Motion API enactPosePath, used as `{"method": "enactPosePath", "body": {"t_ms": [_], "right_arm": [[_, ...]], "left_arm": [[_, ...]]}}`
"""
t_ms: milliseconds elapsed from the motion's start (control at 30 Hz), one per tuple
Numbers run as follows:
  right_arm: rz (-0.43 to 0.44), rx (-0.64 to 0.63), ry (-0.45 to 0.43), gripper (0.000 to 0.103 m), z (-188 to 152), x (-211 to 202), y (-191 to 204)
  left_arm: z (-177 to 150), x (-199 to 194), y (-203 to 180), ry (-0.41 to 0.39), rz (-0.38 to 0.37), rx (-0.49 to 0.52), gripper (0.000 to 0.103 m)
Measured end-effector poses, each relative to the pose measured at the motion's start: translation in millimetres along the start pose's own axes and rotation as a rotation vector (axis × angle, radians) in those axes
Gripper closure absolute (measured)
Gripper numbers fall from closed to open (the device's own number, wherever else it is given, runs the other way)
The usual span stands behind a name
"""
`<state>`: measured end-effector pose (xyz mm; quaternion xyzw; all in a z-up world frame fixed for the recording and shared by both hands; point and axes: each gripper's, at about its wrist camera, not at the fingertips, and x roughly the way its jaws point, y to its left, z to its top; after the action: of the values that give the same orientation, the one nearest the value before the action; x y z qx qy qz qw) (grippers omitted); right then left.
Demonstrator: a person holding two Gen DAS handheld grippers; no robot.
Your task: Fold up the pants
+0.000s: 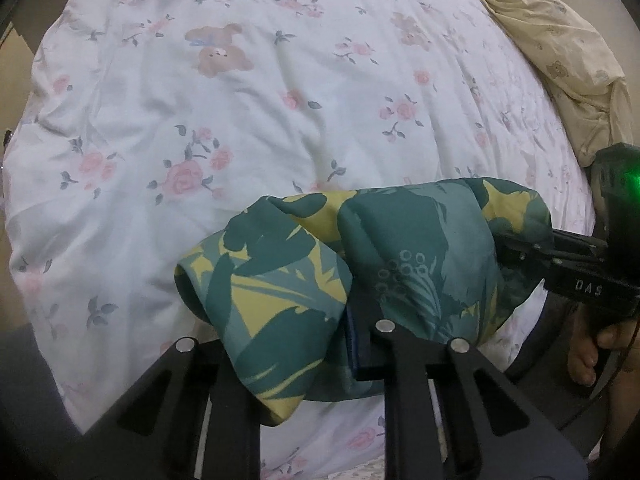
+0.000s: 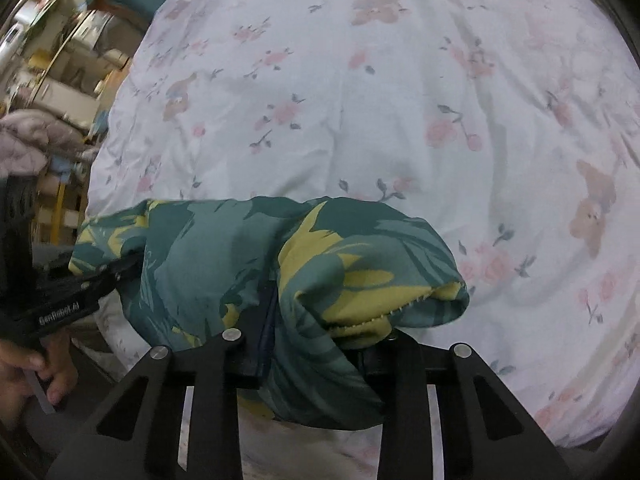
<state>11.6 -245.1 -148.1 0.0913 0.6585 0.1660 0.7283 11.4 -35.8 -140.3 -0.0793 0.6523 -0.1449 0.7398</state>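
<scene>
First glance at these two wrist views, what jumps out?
The green and yellow leaf-print pants, bunched up and pinched at each end by the left gripper and the right gripper. They hang over a white floral duvet, with a crumpled beige blanket at its far right corner.

Both grippers are matte black with triangular cut-outs and round silver screw heads; the left gripper (image 2: pixel 124 268) bears white lettering along its side, the right gripper (image 1: pixel 520 246) the letters "DAS" and a green light.
</scene>
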Motion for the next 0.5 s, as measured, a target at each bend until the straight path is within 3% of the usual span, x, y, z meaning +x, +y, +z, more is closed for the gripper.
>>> {"method": "enactPosePath", "body": {"t_ms": [500], "right_arm": [[0.018, -0.037, 0.011, 0.072, 1.9, -11.4, -3.0]], "left_arm": [[6.7, 5.7, -11.3, 0.050, 0.125, -0.026, 0.088]]}}
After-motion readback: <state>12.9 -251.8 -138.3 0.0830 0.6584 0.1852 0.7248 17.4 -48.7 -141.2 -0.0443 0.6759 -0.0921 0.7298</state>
